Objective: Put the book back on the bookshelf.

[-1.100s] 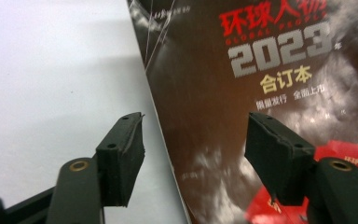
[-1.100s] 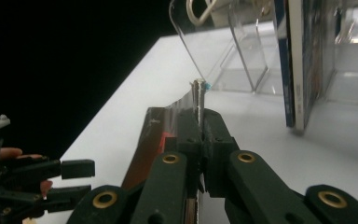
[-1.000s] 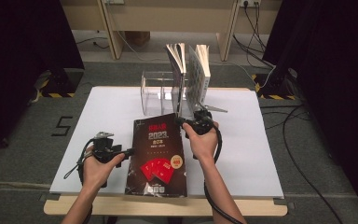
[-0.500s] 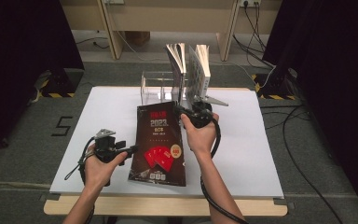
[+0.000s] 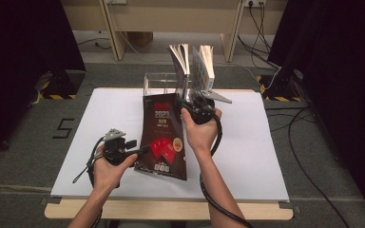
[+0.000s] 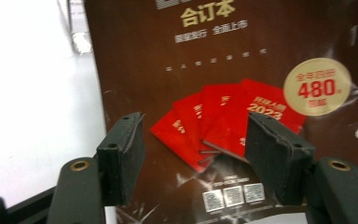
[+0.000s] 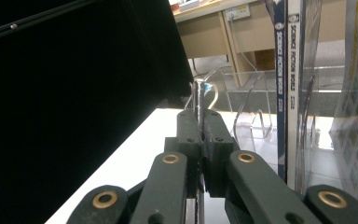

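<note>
Jaws of right gripper (image 5: 186, 105) clamped on top edge of brown book (image 5: 164, 137), tilted up off counter (image 5: 247, 156), near clear rack (image 5: 159, 85). Left gripper (image 5: 145, 151) jaws apart, w/ book's lower cover between them.

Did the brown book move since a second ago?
Yes. The brown book lay flat on the white table then; now its top edge is lifted toward the clear rack, pinched by the right gripper, with its bottom edge near the left gripper.
</note>
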### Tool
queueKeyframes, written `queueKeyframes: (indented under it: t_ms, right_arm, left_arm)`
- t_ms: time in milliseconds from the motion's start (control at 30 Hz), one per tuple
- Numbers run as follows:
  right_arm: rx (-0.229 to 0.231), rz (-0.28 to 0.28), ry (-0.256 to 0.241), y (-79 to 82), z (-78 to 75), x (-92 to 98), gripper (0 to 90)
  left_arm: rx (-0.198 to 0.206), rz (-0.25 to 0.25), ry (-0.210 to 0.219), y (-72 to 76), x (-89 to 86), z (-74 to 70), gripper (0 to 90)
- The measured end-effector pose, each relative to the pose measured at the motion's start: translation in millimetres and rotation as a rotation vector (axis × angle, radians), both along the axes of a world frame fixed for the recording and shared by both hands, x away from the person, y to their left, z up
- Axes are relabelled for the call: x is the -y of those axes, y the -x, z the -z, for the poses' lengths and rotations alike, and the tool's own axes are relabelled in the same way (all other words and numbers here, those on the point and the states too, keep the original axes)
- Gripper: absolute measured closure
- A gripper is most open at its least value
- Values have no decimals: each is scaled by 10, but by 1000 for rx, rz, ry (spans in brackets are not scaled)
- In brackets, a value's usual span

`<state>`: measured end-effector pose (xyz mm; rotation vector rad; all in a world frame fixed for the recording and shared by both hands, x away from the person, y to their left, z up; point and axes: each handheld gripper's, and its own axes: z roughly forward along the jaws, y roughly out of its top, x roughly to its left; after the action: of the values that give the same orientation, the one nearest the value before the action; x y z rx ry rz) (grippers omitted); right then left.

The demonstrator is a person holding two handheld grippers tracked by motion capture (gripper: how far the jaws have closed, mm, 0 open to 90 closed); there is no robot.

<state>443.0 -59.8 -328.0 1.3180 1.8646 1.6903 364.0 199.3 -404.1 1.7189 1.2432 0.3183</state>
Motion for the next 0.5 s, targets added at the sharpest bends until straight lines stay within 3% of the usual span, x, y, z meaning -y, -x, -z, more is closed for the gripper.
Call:
queueKeyframes:
  t_ms: [267, 500]
  right_arm:
    - [18, 16, 3, 4, -55, -40, 877]
    - [41, 38, 11, 7, -80, -83, 877]
  left_arm:
    - [38, 0, 25, 19, 77, -86, 370]
    - [32, 0, 29, 10, 112, -87, 370]
